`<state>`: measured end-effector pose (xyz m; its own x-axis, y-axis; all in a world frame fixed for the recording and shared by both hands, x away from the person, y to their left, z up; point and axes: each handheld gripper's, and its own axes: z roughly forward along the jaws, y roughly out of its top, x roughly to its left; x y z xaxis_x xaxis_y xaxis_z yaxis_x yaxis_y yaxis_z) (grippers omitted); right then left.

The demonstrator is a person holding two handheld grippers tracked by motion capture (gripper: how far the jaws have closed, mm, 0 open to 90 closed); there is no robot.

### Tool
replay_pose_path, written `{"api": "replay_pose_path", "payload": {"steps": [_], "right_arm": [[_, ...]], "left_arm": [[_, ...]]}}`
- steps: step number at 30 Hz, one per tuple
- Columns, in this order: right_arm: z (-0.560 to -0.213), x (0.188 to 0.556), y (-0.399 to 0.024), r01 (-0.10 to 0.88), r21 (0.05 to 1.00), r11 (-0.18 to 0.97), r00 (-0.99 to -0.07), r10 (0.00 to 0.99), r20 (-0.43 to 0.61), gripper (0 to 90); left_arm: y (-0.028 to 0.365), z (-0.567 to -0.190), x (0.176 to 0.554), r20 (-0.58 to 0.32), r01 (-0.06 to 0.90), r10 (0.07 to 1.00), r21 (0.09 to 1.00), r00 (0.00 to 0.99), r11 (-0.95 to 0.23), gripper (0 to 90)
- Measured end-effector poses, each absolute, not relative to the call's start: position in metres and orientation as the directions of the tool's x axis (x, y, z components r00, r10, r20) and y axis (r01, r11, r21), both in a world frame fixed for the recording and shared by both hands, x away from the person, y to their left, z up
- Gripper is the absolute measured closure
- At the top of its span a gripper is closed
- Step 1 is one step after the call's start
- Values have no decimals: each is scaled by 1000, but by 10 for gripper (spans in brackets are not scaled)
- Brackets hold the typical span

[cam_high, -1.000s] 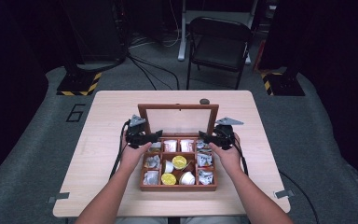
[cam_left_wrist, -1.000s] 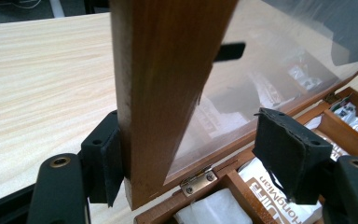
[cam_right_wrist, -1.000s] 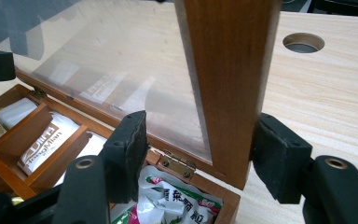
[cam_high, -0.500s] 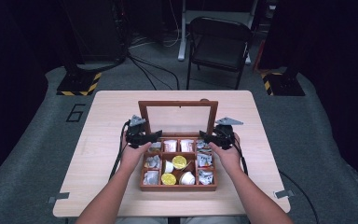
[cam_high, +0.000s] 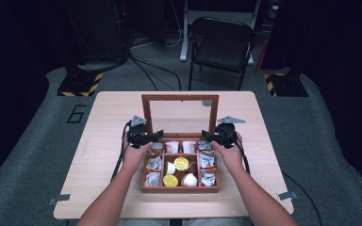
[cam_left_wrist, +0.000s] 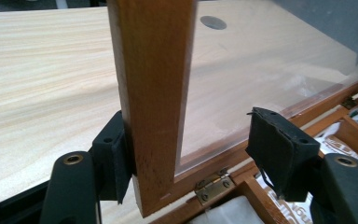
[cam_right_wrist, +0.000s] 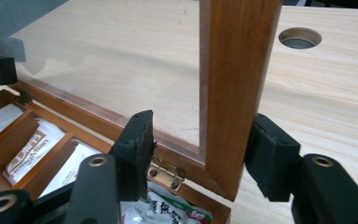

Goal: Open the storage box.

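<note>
On the pale wooden table stood the compartment box, glass lid upright. Left gripper and right gripper straddled its side rails, jaws just closing, not yet clamped. Dark room; packet labels unreadable.

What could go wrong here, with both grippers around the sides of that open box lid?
Each gripper touches the lid's wooden frame with only one jaw so far; the left gripper and right gripper could close unevenly and twist the hinges. The lid could also drop onto the packets.
</note>
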<state>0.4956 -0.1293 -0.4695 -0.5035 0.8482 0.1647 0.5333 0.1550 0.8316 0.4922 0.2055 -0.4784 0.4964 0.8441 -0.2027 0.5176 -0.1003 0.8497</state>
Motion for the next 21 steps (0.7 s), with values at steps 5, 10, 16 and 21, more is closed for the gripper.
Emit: {"api": "replay_pose_path", "payload": {"steps": [5,10,16,21], "right_arm": [[-471,500,-126,547,823,154,-492,855,167,473],[-474,503,-126,555,818,151,-492,853,176,476],[-474,507,-125,574,805,152,-483,856,183,474],[-472,510,-125,582,797,163,-487,854,181,473]], "left_arm": [[207,-481,496,-229,540,848,838,477,-77,359],[209,-483,499,-245,555,846,829,473,-70,358],[211,-485,503,-274,578,844,814,461,-51,358],[211,-484,505,-275,590,845,805,459,-58,357]]}}
